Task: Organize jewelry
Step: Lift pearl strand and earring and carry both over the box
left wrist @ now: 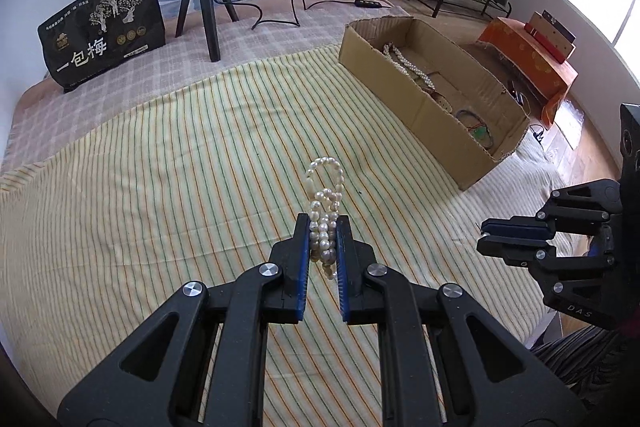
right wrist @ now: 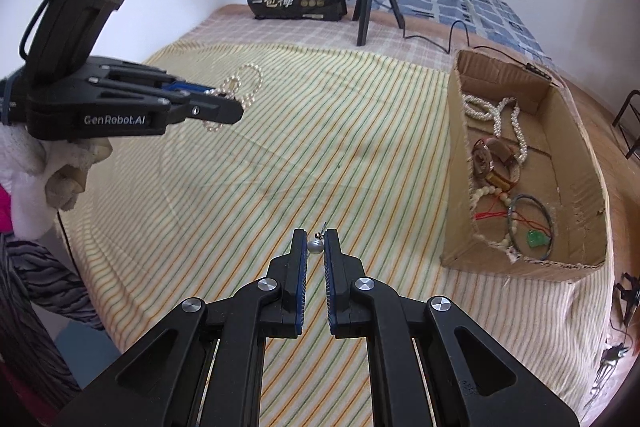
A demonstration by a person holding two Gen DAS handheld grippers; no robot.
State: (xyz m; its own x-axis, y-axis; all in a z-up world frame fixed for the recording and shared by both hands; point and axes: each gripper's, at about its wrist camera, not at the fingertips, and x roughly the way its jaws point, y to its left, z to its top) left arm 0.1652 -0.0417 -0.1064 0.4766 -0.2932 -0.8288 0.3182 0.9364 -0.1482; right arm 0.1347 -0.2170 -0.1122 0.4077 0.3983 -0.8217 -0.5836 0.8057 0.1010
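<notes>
Left gripper [left wrist: 323,227] held out level above the bed, jaws nearly closed, clamping a bunched pearl strand [left wrist: 325,203] between the blue pads; loop stands clear past the tips. Right gripper [right wrist: 315,241] lower and to the right of it, jaws almost together, pinching a single pearl earring [right wrist: 315,246] near the fingertips. The two grippers well apart.

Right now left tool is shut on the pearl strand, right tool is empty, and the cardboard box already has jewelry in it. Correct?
Not quite: the right tool is not empty. The right wrist view shows it shut on a small pearl earring between its fingers. The rest holds: the left tool is shut on the pearl strand, and the cardboard box already holds jewelry.
</notes>
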